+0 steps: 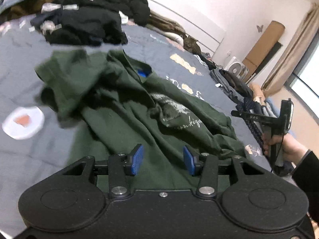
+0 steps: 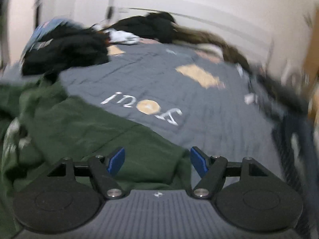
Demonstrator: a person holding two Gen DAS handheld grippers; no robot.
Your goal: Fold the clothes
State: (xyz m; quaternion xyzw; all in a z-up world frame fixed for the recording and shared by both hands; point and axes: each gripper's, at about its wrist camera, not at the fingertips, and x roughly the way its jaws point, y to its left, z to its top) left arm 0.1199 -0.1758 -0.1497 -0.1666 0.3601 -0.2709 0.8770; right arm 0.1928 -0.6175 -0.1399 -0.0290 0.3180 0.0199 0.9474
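A crumpled green shirt lies on a grey bedspread, a heap of black clothes at its 11 o'clock. The left gripper and right gripper hover over the shirt's near hem, both spread wide and empty.

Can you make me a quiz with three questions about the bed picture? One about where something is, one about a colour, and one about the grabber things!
1. Where does the pile of black clothes lie?
A. beyond the shirt, on the grey quilt
B. on the floor
C. in a basket

2. What colour is the crumpled T-shirt with the white print?
A. red
B. dark green
C. yellow

3. How are the left gripper and right gripper?
A. both shut
B. one shut
C. both open

Answers: A, it sits farther up the bed; B, the cloth is dark green; C, the blue pads stand apart, holding nothing.
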